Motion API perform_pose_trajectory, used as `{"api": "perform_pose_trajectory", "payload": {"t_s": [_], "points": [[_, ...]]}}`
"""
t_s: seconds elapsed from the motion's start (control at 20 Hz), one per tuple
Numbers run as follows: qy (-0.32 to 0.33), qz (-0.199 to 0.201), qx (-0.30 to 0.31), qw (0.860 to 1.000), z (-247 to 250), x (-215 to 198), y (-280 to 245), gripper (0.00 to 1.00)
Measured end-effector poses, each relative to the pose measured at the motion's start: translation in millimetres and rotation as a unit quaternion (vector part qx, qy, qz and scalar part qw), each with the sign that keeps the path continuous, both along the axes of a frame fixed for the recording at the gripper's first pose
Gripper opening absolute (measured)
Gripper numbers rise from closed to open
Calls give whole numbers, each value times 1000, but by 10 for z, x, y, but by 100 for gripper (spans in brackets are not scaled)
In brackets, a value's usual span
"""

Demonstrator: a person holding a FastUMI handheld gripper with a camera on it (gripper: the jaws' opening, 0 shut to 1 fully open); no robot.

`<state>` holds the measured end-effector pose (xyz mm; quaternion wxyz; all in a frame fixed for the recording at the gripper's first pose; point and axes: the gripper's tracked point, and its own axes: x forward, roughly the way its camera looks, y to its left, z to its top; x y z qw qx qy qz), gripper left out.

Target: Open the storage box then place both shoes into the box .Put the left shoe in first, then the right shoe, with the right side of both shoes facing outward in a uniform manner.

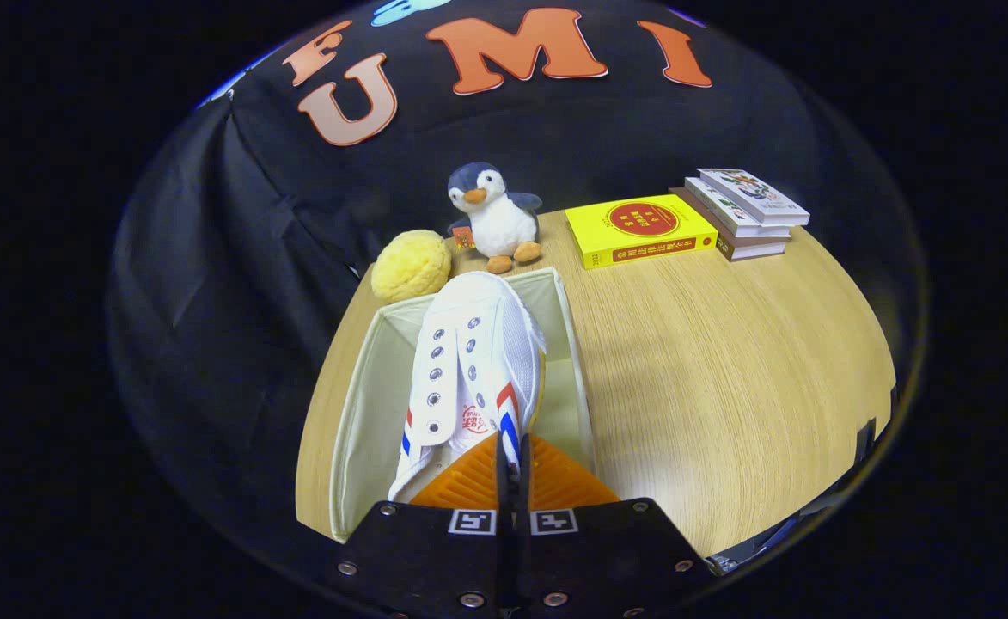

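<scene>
At the bottom centre of the frame, the gripper (512, 468) points forward and slightly downward, its fingers pinched together on the heel edge of the white shoe (469, 370). The shoe hangs toe-forward over the open storage box (366, 387), mid-frame on the wooden table (727, 370). Beyond sit a yellow ball (411, 265), a plush penguin (495, 215) and books (641, 228).

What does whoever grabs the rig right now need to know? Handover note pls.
Tongs: fingers nearly together, pinched on the white shoe at its heel end.
Shoe: held over the open storage box, toe pointing toward the plush penguin; whether it rests on the box floor, I cannot tell.
Done: box open, one shoe going in.
Left: release it, check its side faces outward, fetch the other shoe.
</scene>
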<state>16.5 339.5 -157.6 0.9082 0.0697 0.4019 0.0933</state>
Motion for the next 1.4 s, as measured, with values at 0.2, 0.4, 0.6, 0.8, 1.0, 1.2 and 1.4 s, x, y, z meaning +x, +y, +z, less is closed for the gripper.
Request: {"api": "perform_pose_trajectory", "payload": {"t_s": [0.2,0.4,0.6,0.8,1.0,1.2,1.4], "points": [[6,-6,-25,1000,-124,53,-44,0],[19,0,-40,999,-191,23,-22,4],[16,11,-34,999,-132,-5,105,13],[-24,35,-21,999,301,92,168,88],[-79,39,-6,996,890,182,-6,99],[-142,40,5,989,1484,261,-344,99],[-204,34,3,978,2019,284,-859,99]]}}
